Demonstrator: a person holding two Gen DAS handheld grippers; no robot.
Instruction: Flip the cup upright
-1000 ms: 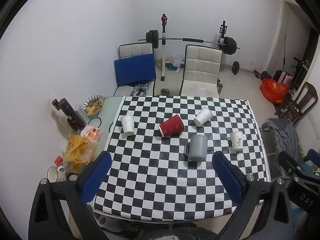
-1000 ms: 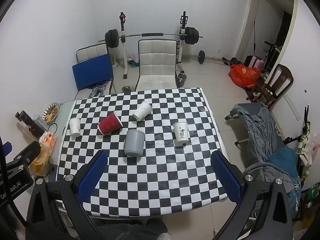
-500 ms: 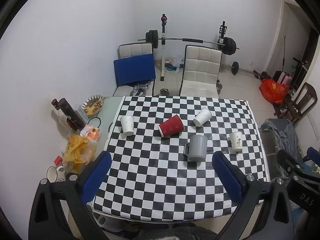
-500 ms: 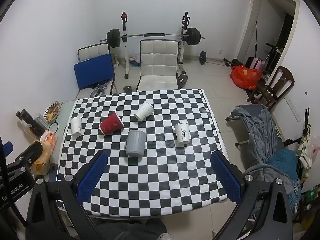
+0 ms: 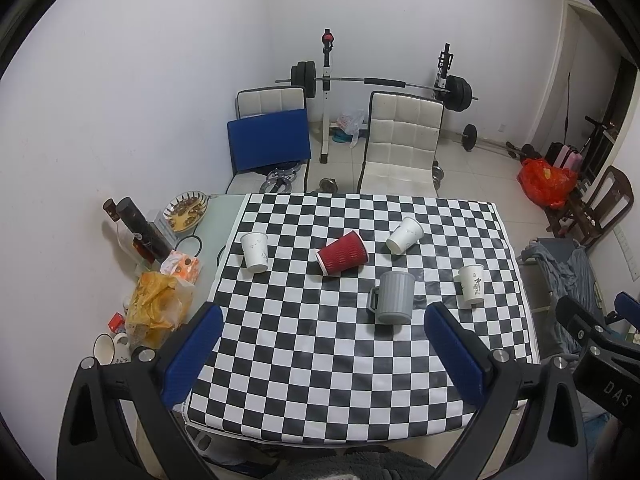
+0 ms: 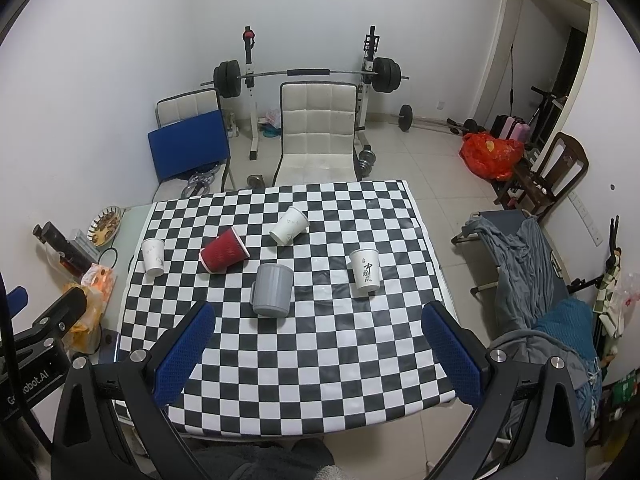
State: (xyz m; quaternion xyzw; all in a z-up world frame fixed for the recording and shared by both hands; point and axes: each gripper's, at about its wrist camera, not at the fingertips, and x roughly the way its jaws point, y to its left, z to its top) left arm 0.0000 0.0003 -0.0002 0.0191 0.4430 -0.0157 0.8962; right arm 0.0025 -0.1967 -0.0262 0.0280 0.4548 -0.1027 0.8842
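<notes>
Red cup [image 5: 342, 252] on its side mid-table, well beyond both grippers' open jaws

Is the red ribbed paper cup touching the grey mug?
Apart. The right wrist view shows checkered cloth between the red ribbed paper cup and the grey mug.

Left hand-held gripper [image 5: 324, 340] jaws spread wide, right hand-held gripper [image 6: 320, 340] likewise, both holding nothing

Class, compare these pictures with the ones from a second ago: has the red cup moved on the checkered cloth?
No. The red cup lies on its side on the same squares, left of and behind the grey mug, as before.
</notes>
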